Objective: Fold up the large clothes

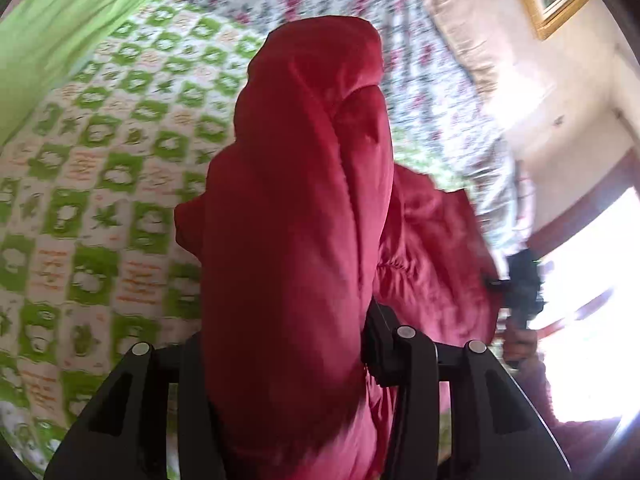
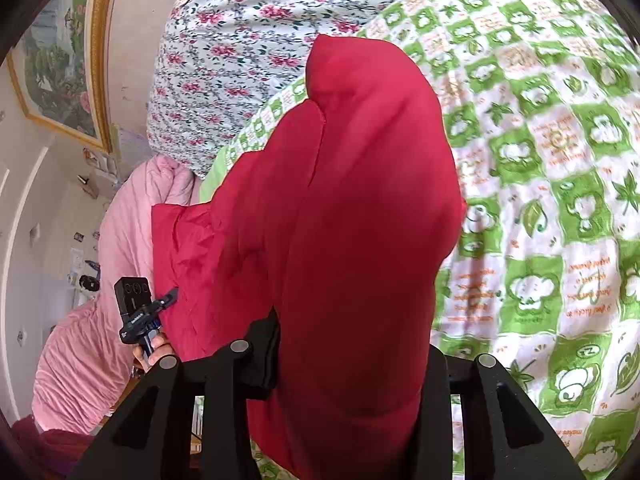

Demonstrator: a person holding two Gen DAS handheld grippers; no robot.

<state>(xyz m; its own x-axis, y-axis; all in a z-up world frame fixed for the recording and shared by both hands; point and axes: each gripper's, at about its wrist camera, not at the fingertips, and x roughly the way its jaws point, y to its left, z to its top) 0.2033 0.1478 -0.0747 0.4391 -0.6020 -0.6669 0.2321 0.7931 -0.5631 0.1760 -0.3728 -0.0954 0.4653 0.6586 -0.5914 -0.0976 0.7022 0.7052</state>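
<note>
A large red garment (image 1: 304, 200) hangs bunched up over the bed, and both grippers hold it. In the left wrist view my left gripper (image 1: 288, 360) is shut on a thick fold of the red cloth, which fills the gap between its black fingers (image 1: 380, 340). In the right wrist view my right gripper (image 2: 352, 360) is shut on another thick fold of the same garment (image 2: 360, 200). Each gripper shows in the other's view, with a hand on its handle: the right one's body (image 1: 520, 288), the left one's body (image 2: 136, 308). The cloth spans between them and hides the pads.
A green-and-white patterned bedcover (image 1: 100, 200) lies under the garment, with a floral sheet (image 1: 320, 0) beyond it and a plain green cloth (image 1: 48, 40) at the far left. A pink quilt (image 2: 100, 280) lies at the bed's side. A gold-framed picture (image 2: 60, 72) hangs on the wall.
</note>
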